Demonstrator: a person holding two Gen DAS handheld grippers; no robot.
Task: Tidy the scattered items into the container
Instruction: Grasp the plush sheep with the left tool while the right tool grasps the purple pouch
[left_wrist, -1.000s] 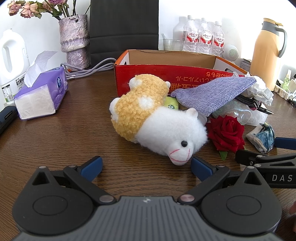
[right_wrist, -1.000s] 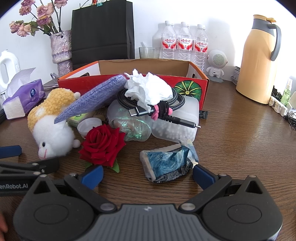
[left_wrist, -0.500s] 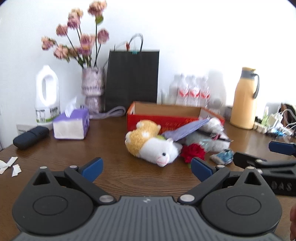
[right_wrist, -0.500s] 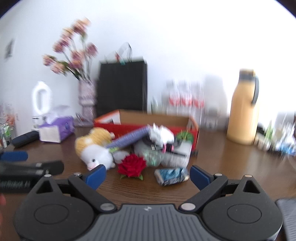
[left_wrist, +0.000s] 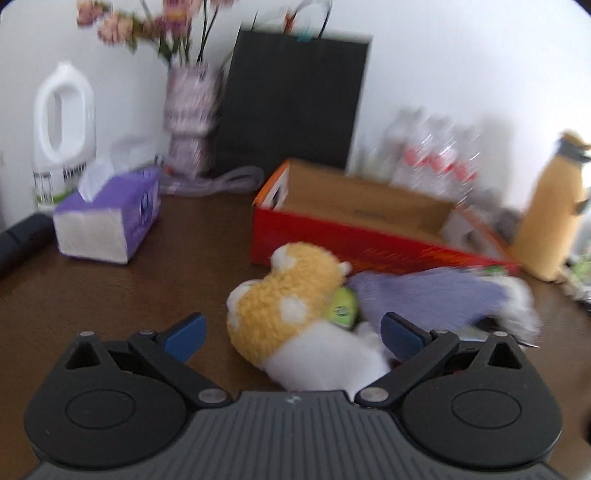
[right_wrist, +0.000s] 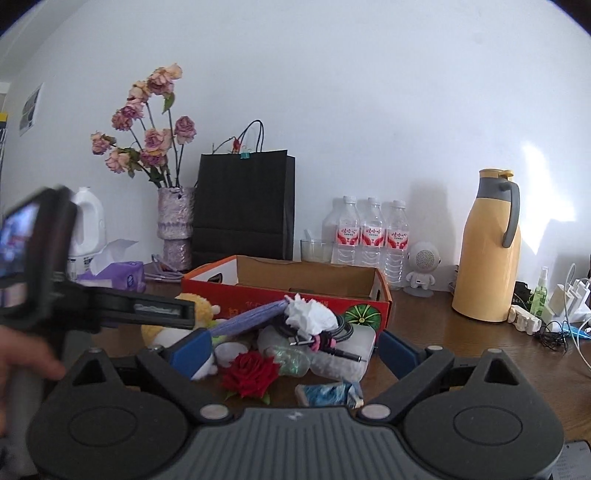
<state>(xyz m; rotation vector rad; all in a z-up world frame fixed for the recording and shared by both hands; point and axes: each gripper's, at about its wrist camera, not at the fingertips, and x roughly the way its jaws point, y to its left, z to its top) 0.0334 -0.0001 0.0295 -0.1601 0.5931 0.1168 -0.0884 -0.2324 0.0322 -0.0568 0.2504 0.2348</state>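
- Left gripper (left_wrist: 291, 330): its jaws are held wide apart above the table (left_wrist: 110, 295); the plush toy (left_wrist: 295, 317) is framed between the blue fingertips (left_wrist: 184, 332), but the pads are not seen pressing on it. This view is blurred.
- Right gripper (right_wrist: 295, 349): its jaws are spread wide, having just been closing slightly; nothing is clamped between them, and the pile is seen beyond the tips.
- Left gripper is also seen from the right wrist view, at the left edge, carried by a hand (right_wrist: 22, 354).
- Cardboard box (right_wrist: 288, 288), red outside, is placed toward the back edge of the table; its inside is seen only in part.
- Plush toy, yellow and white, is lying on the table just in front of the box's front wall.
- Purple pouch (right_wrist: 247, 319) is leaning across the pile, touching the toy.
- Crumpled tissue (right_wrist: 308, 317) is resting on a coiled black cable (right_wrist: 332, 338), over clear plastic items.
- Red rose (right_wrist: 251, 374) and a blue wrapper (right_wrist: 328, 393) are lying nearest the front edge.
- Tissue box (left_wrist: 107, 225) is placed toward the left edge.
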